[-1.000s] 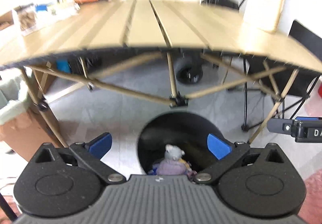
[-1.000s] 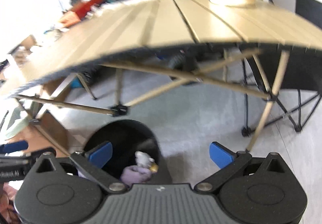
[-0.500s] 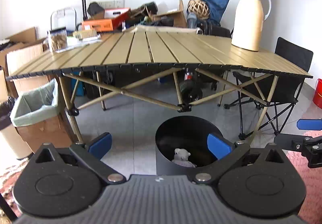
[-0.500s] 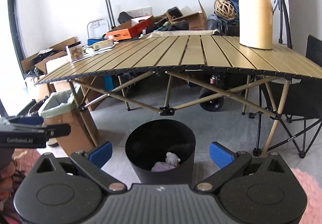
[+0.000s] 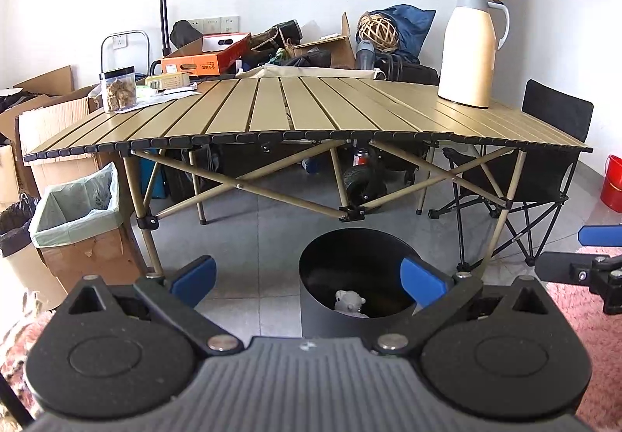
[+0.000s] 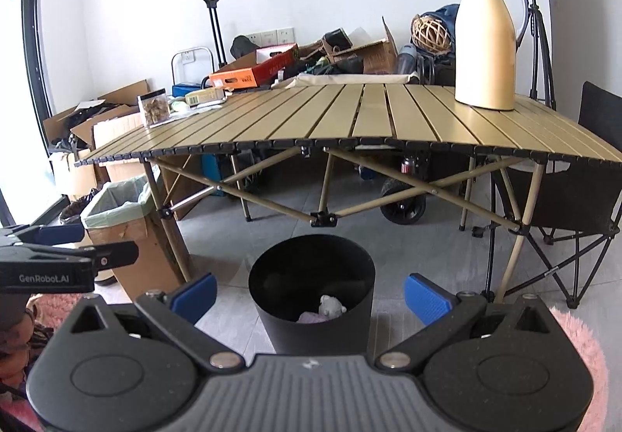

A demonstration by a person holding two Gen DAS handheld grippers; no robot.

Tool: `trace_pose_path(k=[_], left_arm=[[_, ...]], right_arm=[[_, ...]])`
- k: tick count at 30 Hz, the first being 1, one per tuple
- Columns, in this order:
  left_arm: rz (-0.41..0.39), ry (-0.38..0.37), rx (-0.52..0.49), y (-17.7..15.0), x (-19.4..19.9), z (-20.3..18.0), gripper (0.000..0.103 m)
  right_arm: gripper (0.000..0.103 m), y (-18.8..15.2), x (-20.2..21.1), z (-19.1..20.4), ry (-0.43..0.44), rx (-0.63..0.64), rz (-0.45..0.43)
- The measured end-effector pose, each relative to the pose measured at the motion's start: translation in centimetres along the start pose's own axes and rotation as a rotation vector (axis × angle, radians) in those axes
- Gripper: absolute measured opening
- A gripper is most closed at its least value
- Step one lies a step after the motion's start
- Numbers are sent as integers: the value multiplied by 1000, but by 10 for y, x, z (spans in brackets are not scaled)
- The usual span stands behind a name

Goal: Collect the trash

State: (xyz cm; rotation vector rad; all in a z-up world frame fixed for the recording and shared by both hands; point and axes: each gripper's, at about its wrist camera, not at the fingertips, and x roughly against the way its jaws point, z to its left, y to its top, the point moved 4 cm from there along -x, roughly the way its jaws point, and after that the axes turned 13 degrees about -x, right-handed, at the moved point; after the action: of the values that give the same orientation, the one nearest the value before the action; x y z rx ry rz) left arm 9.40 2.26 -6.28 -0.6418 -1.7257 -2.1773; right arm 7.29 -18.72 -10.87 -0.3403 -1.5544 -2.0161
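A black round trash bin point(image 5: 311, 309) point(image 6: 311, 331) stands on the grey floor in front of the folding table. Crumpled white and pale purple trash point(image 5: 350, 303) point(image 6: 328, 309) lies inside it. My left gripper point(image 5: 307, 276) is open and empty, held back from and above the bin. My right gripper point(image 6: 309, 294) is open and empty too, with the bin between its blue fingertips. Each gripper shows at the edge of the other's view.
The tan slatted table point(image 5: 311, 113) carries a cream thermos jug point(image 5: 468, 47), a clear snack jar point(image 5: 117, 88) and packets at the far left. A lined cardboard box point(image 5: 74, 226) stands left of the table leg, a black folding chair point(image 5: 544, 175) right. Pink rug point(image 6: 579, 346) below.
Both grippers have pulled back and risen away from the bin, so the whole table top and room now show. The trash stays in the bin.
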Motion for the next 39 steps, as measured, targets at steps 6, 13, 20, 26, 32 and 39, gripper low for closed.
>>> trace_pose_path(k=[6,13,20,26,32,39], left_arm=[[-5,-1,-1,-1,3,-1,103],[-10,-3,-3,-1,6,-2,103],[-9,-3,-5,-1,7,-2,103],[-10,-2,-5,-1,7,-2,103],[-11,-2,-6,-2,7,-2,103],[-14,0,-8,1,8,-2,103]], right_arm=[[103,-2,1,0,-1,1,-2],[103,-2,2,-1,-4,0,-1],[103,-2,4,0,-4,0,-5],[103,-2,5,1,-3,2,-5],[103,-1,4,2,-4,3,-3],[103,-1,4,2,-4,4,-4]])
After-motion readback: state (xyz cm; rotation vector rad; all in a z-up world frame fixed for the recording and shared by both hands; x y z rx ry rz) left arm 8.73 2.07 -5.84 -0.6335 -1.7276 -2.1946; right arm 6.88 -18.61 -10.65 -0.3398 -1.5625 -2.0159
